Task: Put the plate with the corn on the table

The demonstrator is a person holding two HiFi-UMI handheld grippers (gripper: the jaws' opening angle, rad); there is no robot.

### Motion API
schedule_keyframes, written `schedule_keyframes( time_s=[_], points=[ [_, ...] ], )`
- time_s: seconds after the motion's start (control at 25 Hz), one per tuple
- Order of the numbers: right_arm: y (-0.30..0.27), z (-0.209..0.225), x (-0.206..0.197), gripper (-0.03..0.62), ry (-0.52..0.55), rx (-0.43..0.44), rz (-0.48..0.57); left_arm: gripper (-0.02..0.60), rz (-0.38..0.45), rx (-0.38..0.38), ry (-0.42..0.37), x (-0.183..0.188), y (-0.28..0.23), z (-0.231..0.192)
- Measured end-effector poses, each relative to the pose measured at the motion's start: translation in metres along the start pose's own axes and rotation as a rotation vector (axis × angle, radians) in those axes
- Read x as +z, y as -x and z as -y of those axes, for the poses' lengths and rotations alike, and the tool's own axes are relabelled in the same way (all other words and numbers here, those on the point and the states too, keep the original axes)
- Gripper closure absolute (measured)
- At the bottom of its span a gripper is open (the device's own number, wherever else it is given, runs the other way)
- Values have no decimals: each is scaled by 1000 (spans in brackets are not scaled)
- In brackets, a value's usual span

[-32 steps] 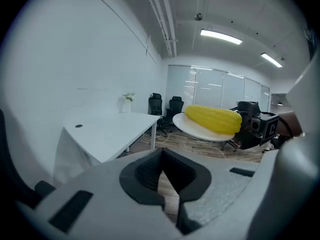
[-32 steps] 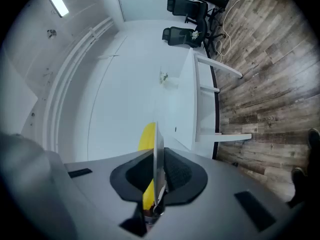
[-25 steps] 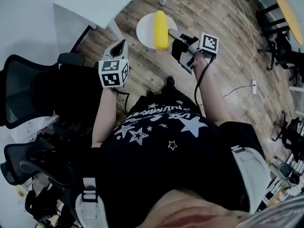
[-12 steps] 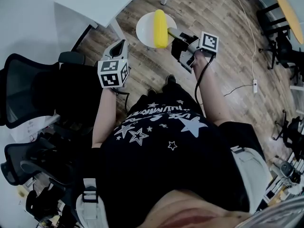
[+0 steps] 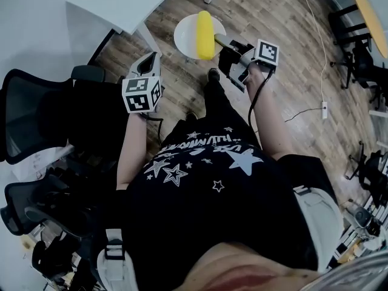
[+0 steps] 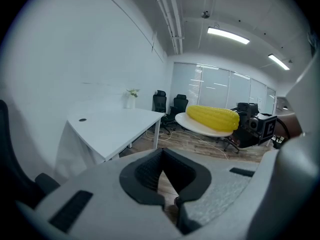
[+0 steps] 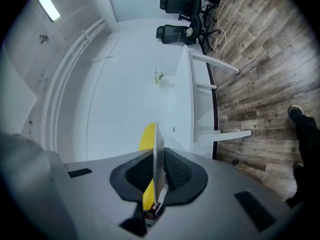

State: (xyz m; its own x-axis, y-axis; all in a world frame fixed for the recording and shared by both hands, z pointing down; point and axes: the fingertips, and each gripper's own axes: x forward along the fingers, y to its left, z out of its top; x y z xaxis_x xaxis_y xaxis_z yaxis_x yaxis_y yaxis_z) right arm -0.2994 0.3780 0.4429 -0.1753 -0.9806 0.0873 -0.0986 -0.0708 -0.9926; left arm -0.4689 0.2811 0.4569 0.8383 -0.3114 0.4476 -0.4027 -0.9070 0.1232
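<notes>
A white plate [image 5: 183, 39] with a yellow corn cob [image 5: 205, 35] on it hangs over the wooden floor. My right gripper [image 5: 222, 42] is shut on the plate's rim at its right side. In the right gripper view the plate [image 7: 155, 139] stands edge-on between the jaws, with the corn [image 7: 147, 134] behind it. My left gripper [image 5: 151, 59] is shut with nothing in it, to the left of the plate and apart from it. From the left gripper [image 6: 161, 154] I see the plate [image 6: 205, 129] and corn [image 6: 212, 117] ahead. The white table [image 5: 121, 2] lies at the upper left.
Black office chairs [image 5: 36, 120] crowd the left side. A cable with a plug strip [image 5: 323, 111] runs across the floor at the right. A yellow round table [image 5: 370, 11] is at the far right. The person's foot [image 5: 212, 75] is under the plate's near edge.
The person's foot has stepped forward toward the plate. Both grippers and the plate with the corn stay in about the same place.
</notes>
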Motion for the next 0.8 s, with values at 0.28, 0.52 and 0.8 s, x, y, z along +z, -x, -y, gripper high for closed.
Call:
schedule_keyframes(
  time_s=[0.28, 0.52, 0.8],
  points=[
    [-23, 6, 59, 559, 10, 24, -46, 575, 9, 43, -5, 31, -50, -5],
    [-54, 4, 148, 559, 27, 40, -93, 575, -3, 79, 8, 74, -124, -9],
    [-75, 4, 215, 559, 52, 58, -124, 575, 9, 106, 30, 102, -181, -9]
  ],
)
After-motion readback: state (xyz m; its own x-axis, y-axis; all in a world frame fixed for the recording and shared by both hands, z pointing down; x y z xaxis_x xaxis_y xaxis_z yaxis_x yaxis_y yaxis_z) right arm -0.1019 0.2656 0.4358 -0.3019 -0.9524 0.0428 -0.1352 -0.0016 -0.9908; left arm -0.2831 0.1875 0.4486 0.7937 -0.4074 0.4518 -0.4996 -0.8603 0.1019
